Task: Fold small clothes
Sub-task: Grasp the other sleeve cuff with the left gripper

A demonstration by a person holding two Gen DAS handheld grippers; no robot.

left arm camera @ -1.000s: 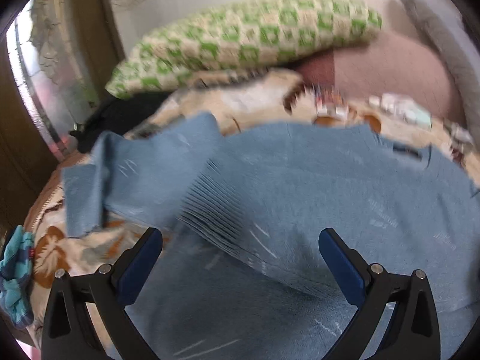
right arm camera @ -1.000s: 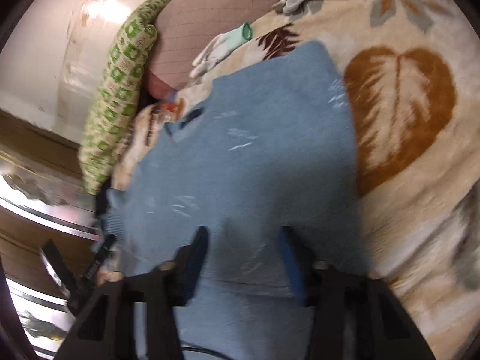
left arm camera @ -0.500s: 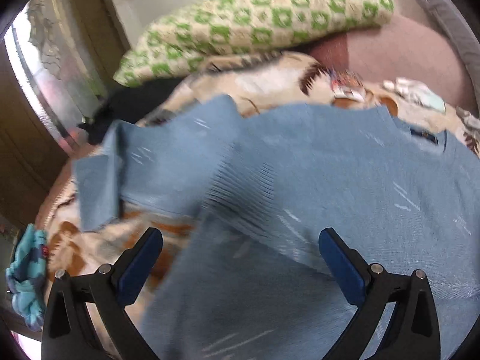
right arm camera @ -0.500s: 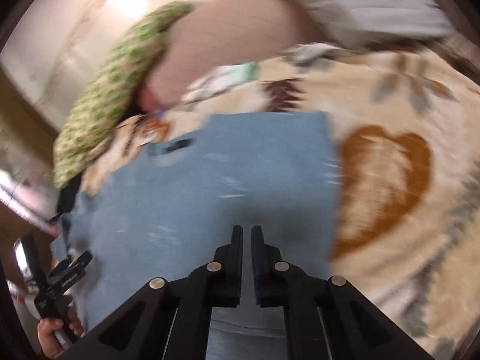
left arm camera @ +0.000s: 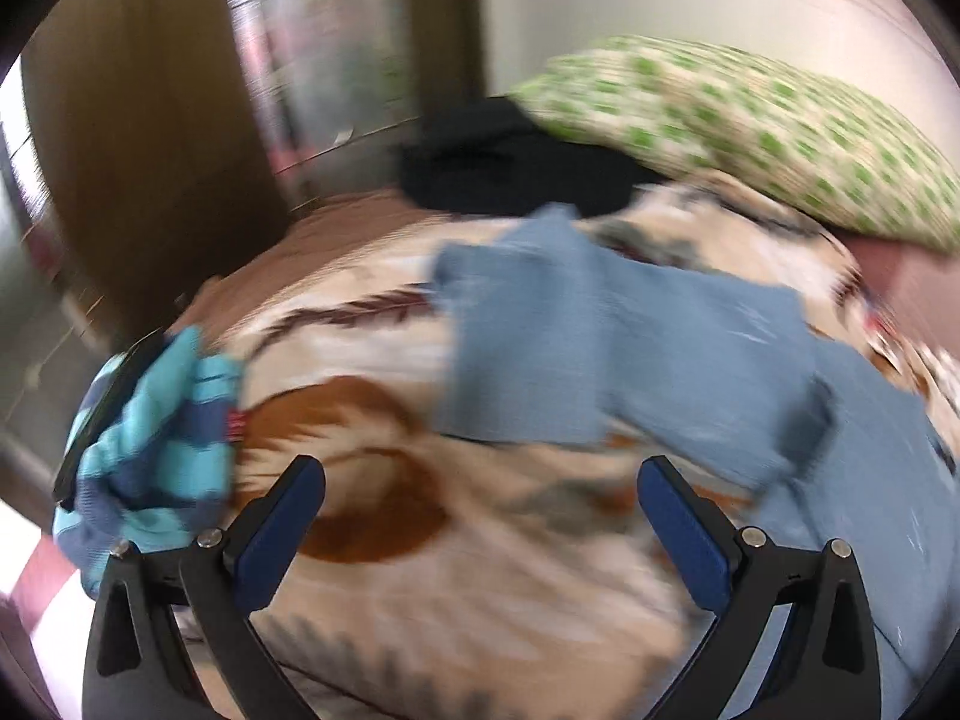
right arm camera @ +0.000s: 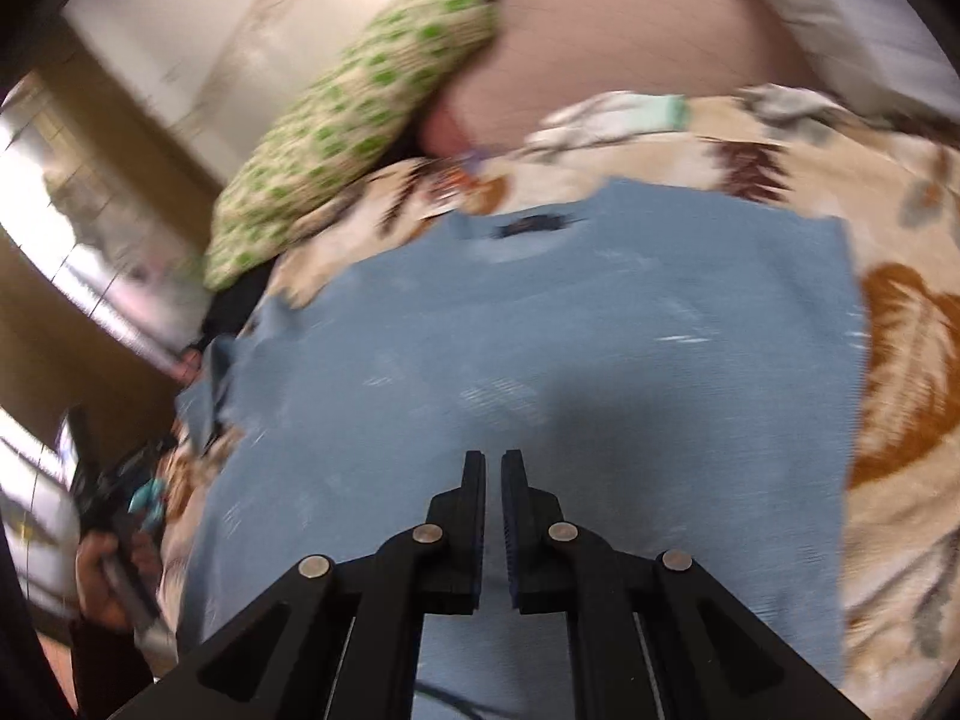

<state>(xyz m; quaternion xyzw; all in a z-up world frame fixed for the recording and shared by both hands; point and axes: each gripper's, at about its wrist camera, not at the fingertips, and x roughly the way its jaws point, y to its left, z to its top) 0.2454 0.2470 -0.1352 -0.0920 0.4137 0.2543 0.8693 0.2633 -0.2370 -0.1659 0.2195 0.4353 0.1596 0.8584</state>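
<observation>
Leaf-print blanket (left arm camera: 384,588) lies bare under spread left tool (left arm camera: 480,516); right tool (right arm camera: 492,480) pressed together above blue sweater (right arm camera: 540,324).

The right tool (right arm camera: 492,474) has shut its two fingers. A second ago they stood apart over the blue sweater (right arm camera: 540,360); now they are almost touching, with only a thin gap, and it is hard to tell if any cloth is caught low between them. Its view has rolled, so the sweater now lies straight ahead.

The left tool (left arm camera: 480,498) has swung to the left, off the sweater's body. Now it hangs, wide open, over the leaf-print blanket (left arm camera: 372,420). The sleeve (left arm camera: 540,348) lies ahead of it, and the striped blue cloth (left arm camera: 150,438) is now near its left finger.
</observation>
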